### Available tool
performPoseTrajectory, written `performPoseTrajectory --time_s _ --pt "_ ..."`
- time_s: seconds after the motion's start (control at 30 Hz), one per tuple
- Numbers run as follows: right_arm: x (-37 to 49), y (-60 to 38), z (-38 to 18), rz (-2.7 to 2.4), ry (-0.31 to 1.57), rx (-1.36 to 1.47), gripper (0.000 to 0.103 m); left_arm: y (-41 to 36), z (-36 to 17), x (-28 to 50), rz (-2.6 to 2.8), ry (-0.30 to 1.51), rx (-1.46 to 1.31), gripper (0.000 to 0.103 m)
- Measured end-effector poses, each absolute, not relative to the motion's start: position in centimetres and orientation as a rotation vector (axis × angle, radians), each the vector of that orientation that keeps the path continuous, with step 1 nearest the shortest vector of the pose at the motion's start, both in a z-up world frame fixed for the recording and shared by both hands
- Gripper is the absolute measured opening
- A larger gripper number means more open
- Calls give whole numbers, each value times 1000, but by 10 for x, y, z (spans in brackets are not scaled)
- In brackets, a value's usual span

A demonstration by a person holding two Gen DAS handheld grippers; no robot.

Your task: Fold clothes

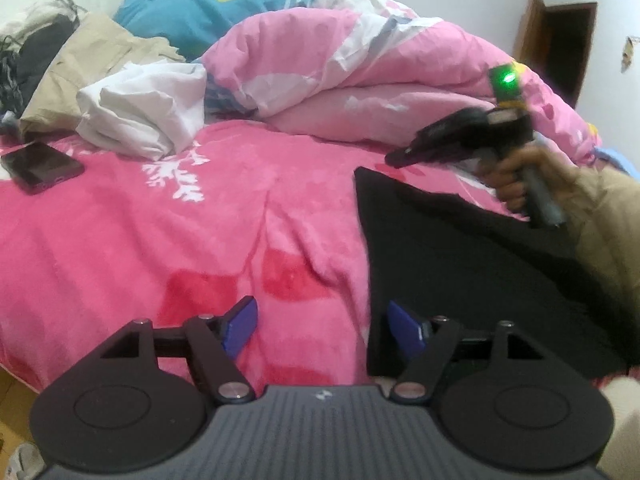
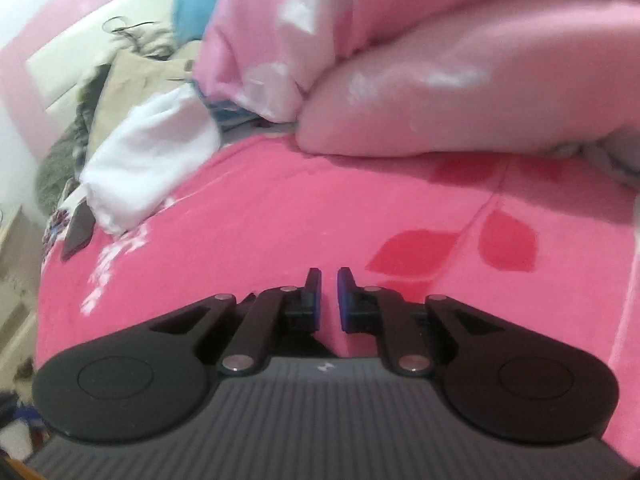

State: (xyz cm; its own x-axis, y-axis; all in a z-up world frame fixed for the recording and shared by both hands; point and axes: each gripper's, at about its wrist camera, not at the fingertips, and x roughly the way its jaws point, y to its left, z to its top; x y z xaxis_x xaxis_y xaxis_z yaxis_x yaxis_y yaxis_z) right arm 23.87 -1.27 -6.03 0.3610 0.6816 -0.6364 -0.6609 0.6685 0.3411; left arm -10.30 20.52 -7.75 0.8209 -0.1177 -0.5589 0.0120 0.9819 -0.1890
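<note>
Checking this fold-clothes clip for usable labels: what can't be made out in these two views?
- Black garment: left wrist view, its near and right parts run behind the left gripper and the sleeve; type unclear.
- Right gripper: its own view never shows the black garment, out of frame.
- Dark clothes pile: left wrist view, cut by the edge; items indistinct.
- White cloth: right wrist view, motion-blurred.

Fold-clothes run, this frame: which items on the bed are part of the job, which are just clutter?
Job:
- black garment, flat on the pink blanket
- left gripper, open, empty
- right gripper, nearly shut, empty
- probably the crumpled white garment and beige garment

Lying about:
- phone
- pink duvet
- blue bedding
</note>
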Motion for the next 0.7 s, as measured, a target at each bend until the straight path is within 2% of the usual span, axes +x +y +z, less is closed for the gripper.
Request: performPoseTrajectory --time_s 0.13,0.23,0.3,0.33,0.37,0.47,0.6,0.67,0.7 --pt "170 -31 -45 1226 942 17 10 199 -83 -108 -73 611 -128 79" --pt "144 -13 -58 1361 979 -62 11 194 -84 -108 -67 618 -95 79" --pt "158 1 -69 1294 988 -82 8 194 -83 -108 -63 626 -89 79" --pt "174 -6 -70 1211 979 -11 2 194 -82 -109 -60 630 -88 79" --pt "191 -13 -70 1127 969 58 2 195 -80 -110 -57 633 -88 79" --pt "235 -37 -67 894 927 239 9 199 -74 -111 -46 639 -92 79" --pt "214 -97 -45 915 932 256 12 199 -57 -101 -71 588 -103 80" --pt "204 -116 -51 994 1011 258 25 192 -51 -90 -104 573 -109 81" --pt "202 -117 -57 1005 1047 244 26 187 -50 -82 -118 568 -105 81"
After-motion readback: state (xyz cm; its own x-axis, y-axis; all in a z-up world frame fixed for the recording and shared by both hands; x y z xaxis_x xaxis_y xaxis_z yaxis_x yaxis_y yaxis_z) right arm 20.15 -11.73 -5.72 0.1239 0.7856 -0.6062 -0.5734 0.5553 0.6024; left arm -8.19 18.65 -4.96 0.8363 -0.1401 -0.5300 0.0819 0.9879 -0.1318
